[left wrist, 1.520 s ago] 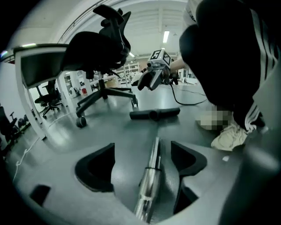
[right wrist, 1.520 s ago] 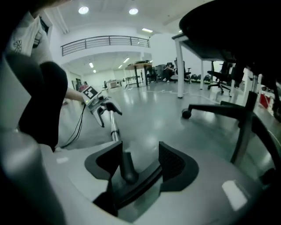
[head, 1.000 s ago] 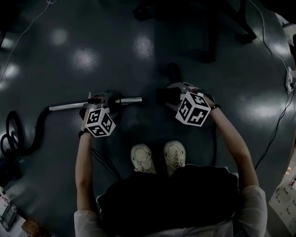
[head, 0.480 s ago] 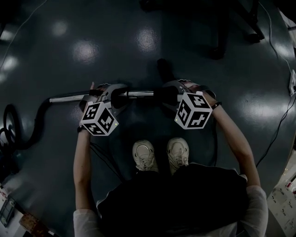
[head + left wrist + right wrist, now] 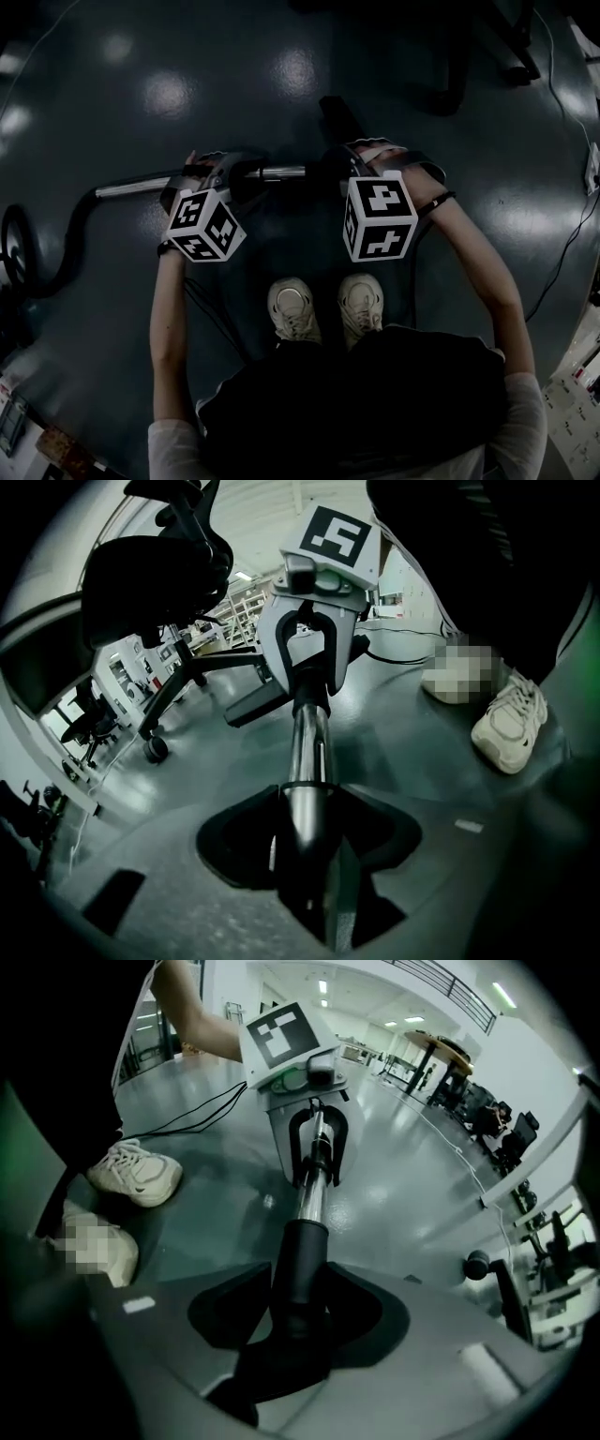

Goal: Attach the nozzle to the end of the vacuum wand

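Gripper views showed left gripper (image 5: 307,813) clamped on wand (image 5: 307,742), right gripper (image 5: 298,1299) on nozzle (image 5: 302,1251); head view obscured both grips.

No legible text. Left gripper (image 5: 305,829) cube (image 5: 200,227), right gripper (image 5: 298,1309) cube (image 5: 380,217): square marker patterns only.

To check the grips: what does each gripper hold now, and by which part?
Left gripper: the wand, on its metal tube, short of the free end. Right gripper: the nozzle, by its round black neck.
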